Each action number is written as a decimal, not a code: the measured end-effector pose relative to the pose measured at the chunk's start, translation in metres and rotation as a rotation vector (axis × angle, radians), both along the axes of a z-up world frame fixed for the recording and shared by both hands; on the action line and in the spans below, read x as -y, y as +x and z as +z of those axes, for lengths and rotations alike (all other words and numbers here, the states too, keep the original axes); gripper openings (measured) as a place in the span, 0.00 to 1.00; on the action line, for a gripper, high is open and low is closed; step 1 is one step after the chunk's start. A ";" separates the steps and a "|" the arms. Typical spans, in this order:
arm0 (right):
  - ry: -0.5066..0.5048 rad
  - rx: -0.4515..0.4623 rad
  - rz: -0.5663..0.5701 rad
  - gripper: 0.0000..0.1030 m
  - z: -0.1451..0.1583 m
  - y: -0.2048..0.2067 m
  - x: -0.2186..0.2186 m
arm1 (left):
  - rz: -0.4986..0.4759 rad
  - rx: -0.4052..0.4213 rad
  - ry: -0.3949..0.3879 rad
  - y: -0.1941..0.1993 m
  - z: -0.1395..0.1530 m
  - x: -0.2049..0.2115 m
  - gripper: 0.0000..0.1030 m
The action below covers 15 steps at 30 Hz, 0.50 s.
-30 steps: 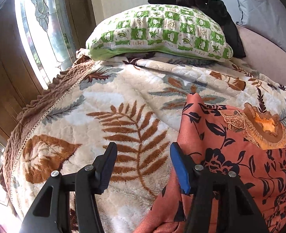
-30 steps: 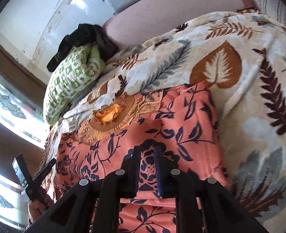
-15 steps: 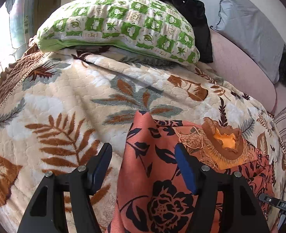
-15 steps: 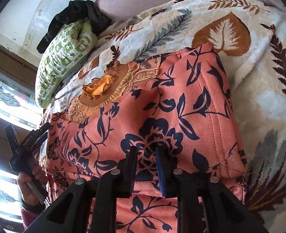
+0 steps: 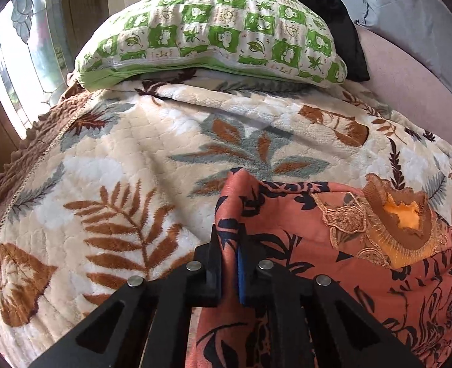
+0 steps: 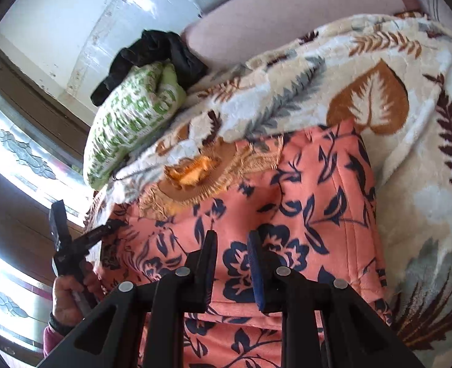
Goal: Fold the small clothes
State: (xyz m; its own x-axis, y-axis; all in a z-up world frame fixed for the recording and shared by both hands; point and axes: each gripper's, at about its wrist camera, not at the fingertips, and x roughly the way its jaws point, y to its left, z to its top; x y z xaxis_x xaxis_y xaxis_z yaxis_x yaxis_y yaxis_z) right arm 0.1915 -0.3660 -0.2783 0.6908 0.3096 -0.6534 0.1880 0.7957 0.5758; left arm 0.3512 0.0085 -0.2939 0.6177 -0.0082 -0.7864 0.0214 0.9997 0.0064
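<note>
The left gripper [image 5: 229, 254] is clenched on a raised edge of the orange flowered garment [image 5: 364, 276], which lies on the leaf-patterned blanket [image 5: 128, 159] below the green checked pillow [image 5: 213, 33]. The right gripper [image 6: 232, 263] has just been opening; its jaws stand apart over the garment [image 6: 302, 202], pinching nothing. No readable writing shows anywhere.

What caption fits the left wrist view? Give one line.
Left gripper shut on the orange floral garment's edge, over a leaf-print blanket.
</note>
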 end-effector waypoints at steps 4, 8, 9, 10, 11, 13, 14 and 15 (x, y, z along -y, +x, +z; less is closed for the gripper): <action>0.023 0.042 -0.027 0.23 0.005 -0.002 0.006 | 0.060 0.015 -0.013 -0.004 0.005 -0.012 0.08; 0.011 -0.157 -0.019 0.79 -0.025 0.015 0.003 | 0.069 0.022 0.003 -0.006 0.006 -0.010 0.08; 0.015 -0.196 -0.008 0.78 -0.035 0.017 0.001 | 0.070 0.025 0.006 -0.006 0.007 -0.009 0.08; -0.014 -0.172 -0.012 0.78 -0.032 0.015 -0.002 | 0.071 0.026 0.004 -0.007 0.010 -0.008 0.08; -0.048 -0.165 -0.001 0.77 -0.026 0.014 -0.006 | 0.069 0.027 -0.006 -0.008 0.014 -0.009 0.08; -0.064 -0.126 0.037 0.78 -0.016 0.013 -0.013 | 0.057 0.031 -0.029 -0.011 0.021 -0.010 0.09; -0.052 -0.093 0.045 0.78 -0.012 0.011 -0.015 | 0.049 0.028 -0.032 -0.013 0.024 -0.009 0.11; -0.046 -0.065 0.065 0.77 -0.009 0.010 -0.020 | 0.046 0.026 -0.028 -0.016 0.027 -0.008 0.11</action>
